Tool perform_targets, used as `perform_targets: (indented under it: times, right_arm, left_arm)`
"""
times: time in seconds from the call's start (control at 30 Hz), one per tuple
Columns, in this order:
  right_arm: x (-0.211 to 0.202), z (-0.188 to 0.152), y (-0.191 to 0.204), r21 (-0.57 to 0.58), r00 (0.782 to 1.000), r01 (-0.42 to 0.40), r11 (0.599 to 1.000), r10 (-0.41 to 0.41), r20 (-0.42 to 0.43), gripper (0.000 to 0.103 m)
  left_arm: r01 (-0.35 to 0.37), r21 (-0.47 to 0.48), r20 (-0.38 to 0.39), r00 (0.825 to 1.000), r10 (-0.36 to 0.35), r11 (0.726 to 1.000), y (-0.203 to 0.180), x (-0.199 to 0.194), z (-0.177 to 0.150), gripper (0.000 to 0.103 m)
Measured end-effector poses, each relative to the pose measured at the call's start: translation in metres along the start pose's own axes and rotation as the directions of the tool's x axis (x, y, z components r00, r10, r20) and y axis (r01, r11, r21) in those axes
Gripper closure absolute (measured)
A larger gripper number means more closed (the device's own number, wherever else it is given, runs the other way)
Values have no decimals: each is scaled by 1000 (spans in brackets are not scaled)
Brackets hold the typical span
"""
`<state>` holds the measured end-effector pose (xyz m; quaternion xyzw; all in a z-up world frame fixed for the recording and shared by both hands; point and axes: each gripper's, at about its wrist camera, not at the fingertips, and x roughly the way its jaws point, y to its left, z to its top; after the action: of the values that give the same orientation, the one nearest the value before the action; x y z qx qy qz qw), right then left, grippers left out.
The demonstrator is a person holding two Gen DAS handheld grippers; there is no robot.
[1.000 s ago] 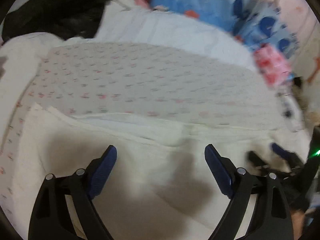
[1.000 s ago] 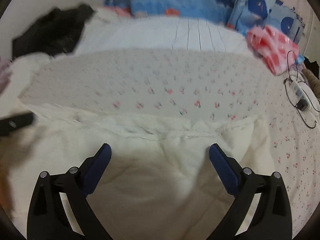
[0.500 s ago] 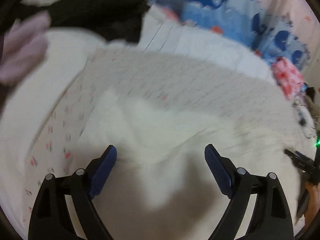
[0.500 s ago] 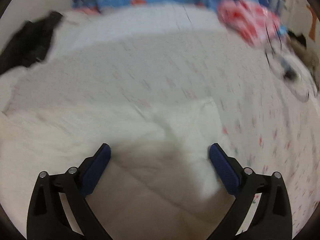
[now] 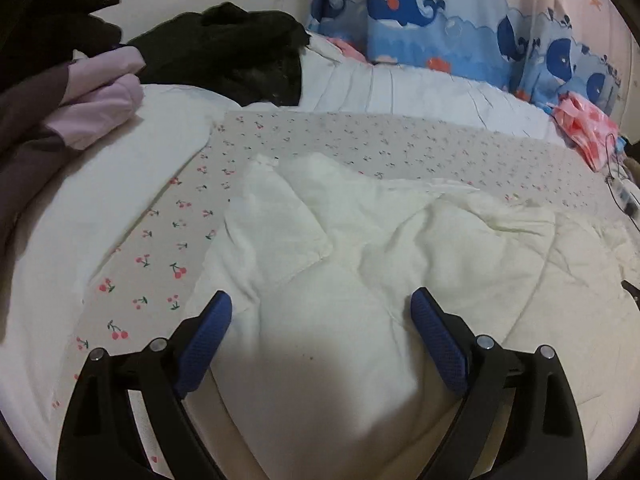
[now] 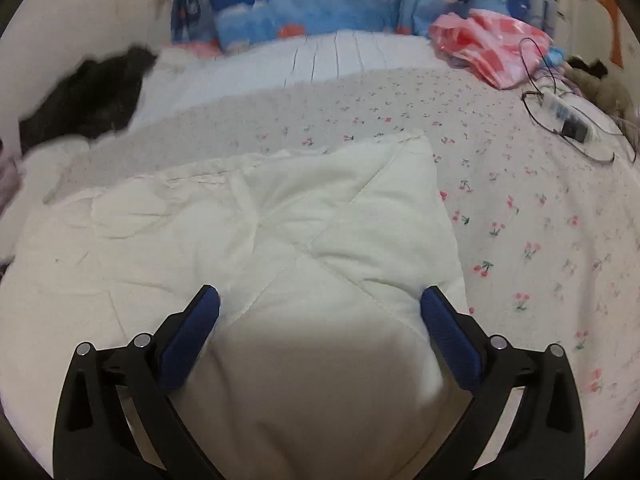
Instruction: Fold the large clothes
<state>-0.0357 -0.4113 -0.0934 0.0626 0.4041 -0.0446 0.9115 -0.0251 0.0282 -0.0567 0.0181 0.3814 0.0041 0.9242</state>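
We hold our left claw (image 5: 321, 312) spread wide above the crumpled cream-white quilted garment (image 5: 360, 248), gripping nothing. Our right claw (image 6: 320, 308) is likewise spread over its right corner (image 6: 416, 148). The garment lies on the cherry-print bed sheet (image 5: 160, 248). Beyond it sit a black heap of clothing (image 5: 232, 56), a blue whale-pattern curtain (image 5: 440, 28) and a pink plastic bag (image 6: 492, 48).
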Motion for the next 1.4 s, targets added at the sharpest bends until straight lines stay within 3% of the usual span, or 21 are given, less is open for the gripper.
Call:
perform_targets:
  times: [0.1,0.2,0.33,0.43,0.5,0.53,0.7,0.87,1.0,1.1,1.27,1.33,1.4]
  right_arm:
    - [-14,11,11,-27,999,42,999,-42,-6,6]
    - [-45,27,37,-37,995,-22,999,25,99,6]
    - [-47,56,93,-115,987,-87,990,102,128,6]
    - [-16,58,140,-205,992,-88,975,105,73,6]
    - [28,41,159,-262,998,-47,964,36,-46,6]
    - [46,35,158,-241,993,-74,968,50,-105,6]
    - [36,43,152,-203,988,-106,974,79,-135,6]
    - [-2,44,122,-174,997,-80,981,78,-16,6]
    - [25,27,97,-98,995,-97,990,94,-36,6]
    - [31,27,111,-159,999,-35,987,28,-45,6]
    - [18,32,107,-135,995,-57,989,46,-83,6]
    - [-16,24,115,-125,989,-145,981,139,-55,6]
    - [-52,7,138,-208,976,-218,953,215,-39,6]
  left_arm:
    - [-26,28,26,999,25,999,-6,-3,-3,16]
    - [-30,27,38,999,29,999,-5,-3,-5,16]
    - [-31,25,44,999,30,999,-5,-1,-7,16]
    - [-28,20,47,999,27,999,-5,-2,-9,16]
    - [-22,11,49,999,22,1000,-4,-3,-10,16]
    - [-11,4,55,998,10,1000,-3,-4,-10,16]
    - [4,-3,53,999,-4,1000,0,-1,-12,16]
    - [14,-10,60,998,-13,1000,3,-2,-13,16]
    - [31,-10,67,997,-30,999,2,-2,-13,16]
    - [24,-2,67,997,-24,1000,1,-1,-14,16]
    - [35,-12,54,998,-35,999,4,2,-14,16]
    - [56,-36,41,998,-55,998,8,5,-14,15]
    - [56,-50,39,998,-54,997,10,5,-16,14]
